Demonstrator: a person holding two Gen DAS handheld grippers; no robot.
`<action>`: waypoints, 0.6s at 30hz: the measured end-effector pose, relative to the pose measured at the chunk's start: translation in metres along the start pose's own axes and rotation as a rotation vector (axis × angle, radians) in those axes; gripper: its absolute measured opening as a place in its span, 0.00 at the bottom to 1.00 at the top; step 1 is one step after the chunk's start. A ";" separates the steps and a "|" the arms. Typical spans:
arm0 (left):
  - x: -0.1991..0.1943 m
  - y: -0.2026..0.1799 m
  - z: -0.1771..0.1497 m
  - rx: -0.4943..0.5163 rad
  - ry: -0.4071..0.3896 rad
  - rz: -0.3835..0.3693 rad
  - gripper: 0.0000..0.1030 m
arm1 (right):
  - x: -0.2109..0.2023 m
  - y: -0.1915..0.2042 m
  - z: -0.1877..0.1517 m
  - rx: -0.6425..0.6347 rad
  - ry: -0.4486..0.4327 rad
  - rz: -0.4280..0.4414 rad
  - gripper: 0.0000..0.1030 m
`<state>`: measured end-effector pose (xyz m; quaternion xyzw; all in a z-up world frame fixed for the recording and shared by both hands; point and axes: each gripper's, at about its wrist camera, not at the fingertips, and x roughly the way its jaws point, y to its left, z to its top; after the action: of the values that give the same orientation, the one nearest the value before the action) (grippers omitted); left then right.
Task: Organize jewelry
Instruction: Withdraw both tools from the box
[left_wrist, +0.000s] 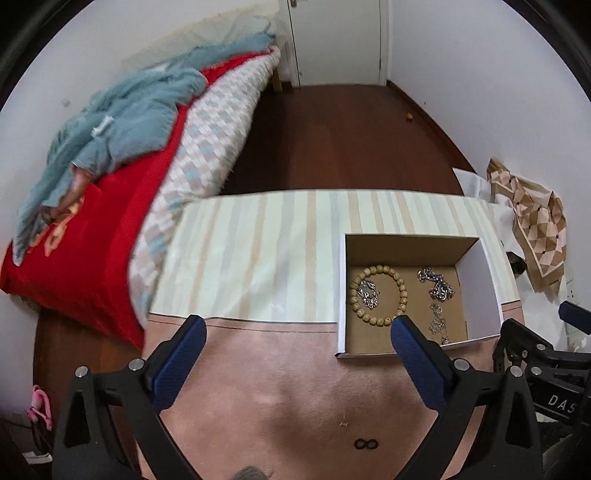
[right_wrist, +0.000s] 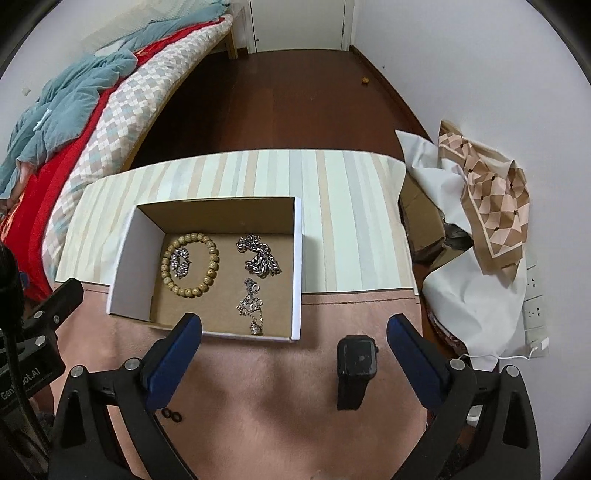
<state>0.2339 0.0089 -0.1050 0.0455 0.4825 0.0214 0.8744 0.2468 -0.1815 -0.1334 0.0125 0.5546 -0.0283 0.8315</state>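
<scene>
An open cardboard box (left_wrist: 341, 295) (right_wrist: 298, 266) sits on the table. Inside lie a wooden bead bracelet (left_wrist: 402, 295) (right_wrist: 214, 260) ringed around a small silver piece (left_wrist: 367, 293) (right_wrist: 180, 263), a heavy silver chain (left_wrist: 437, 286) (right_wrist: 260, 258) and a thin silver necklace (left_wrist: 439, 325) (right_wrist: 253, 306). A black smartwatch (right_wrist: 355, 367) lies on the pink cloth in front of the box's right corner. Two small black rings (left_wrist: 365, 444) (right_wrist: 173, 415) rest on the cloth. My left gripper (left_wrist: 299, 332) is open and empty, left of the box. My right gripper (right_wrist: 295, 328) is open above the box's front edge, with the watch between its fingers, untouched.
The table carries a striped cloth (left_wrist: 258, 243) (right_wrist: 351, 206) behind a pink one (left_wrist: 288, 387) (right_wrist: 280, 406). A bed with red and blue bedding (left_wrist: 122, 155) (right_wrist: 74, 110) stands to the left. Cardboard boxes, white sheeting and a patterned scarf (right_wrist: 495, 206) (left_wrist: 532, 221) pile up on the right.
</scene>
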 end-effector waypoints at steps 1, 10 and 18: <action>-0.006 0.001 -0.001 -0.002 -0.016 0.011 0.99 | -0.005 0.001 -0.001 -0.001 -0.010 -0.003 0.98; -0.062 0.011 -0.018 -0.020 -0.113 0.024 0.99 | -0.060 0.005 -0.023 -0.011 -0.110 -0.016 0.98; -0.105 0.013 -0.036 -0.018 -0.160 -0.012 0.99 | -0.110 0.007 -0.050 -0.005 -0.202 -0.024 0.98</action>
<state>0.1475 0.0149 -0.0339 0.0364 0.4110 0.0170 0.9107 0.1594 -0.1680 -0.0510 0.0011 0.4679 -0.0379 0.8829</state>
